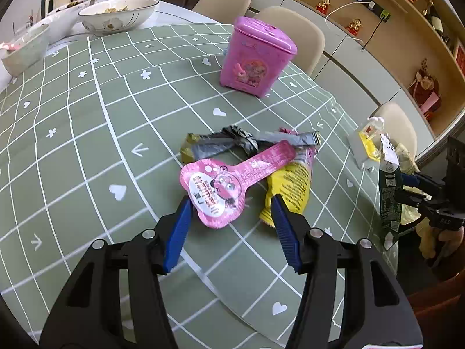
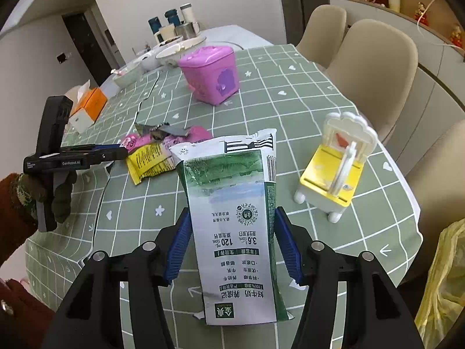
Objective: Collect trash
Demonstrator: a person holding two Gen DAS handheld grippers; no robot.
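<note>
- While my left claw hangs low over the green checked tablecloth with its blue pads spread apart and gripping nothing, the rounded end of the pink wrapper lies between the two tips; neither pad presses on it.
- My right claw has its pads closed against the two edges of a flattened green-and-white milk pouch, which it holds up above the cloth.
- Beside the pink wrapper lies the yellow wrapper, its end reaching my left claw's right-hand pad; the pink one overlaps it.
- Just behind these two, a grey foil wrapper lies crumpled, touching the pile.
- To the right of the pouch stands a small yellow-and-white toy chair, upright on the cloth.
- Farther back stands the pink lidded bin, lid shut, well apart from the wrappers.
- At the far end of the table sit white bowls.
</note>
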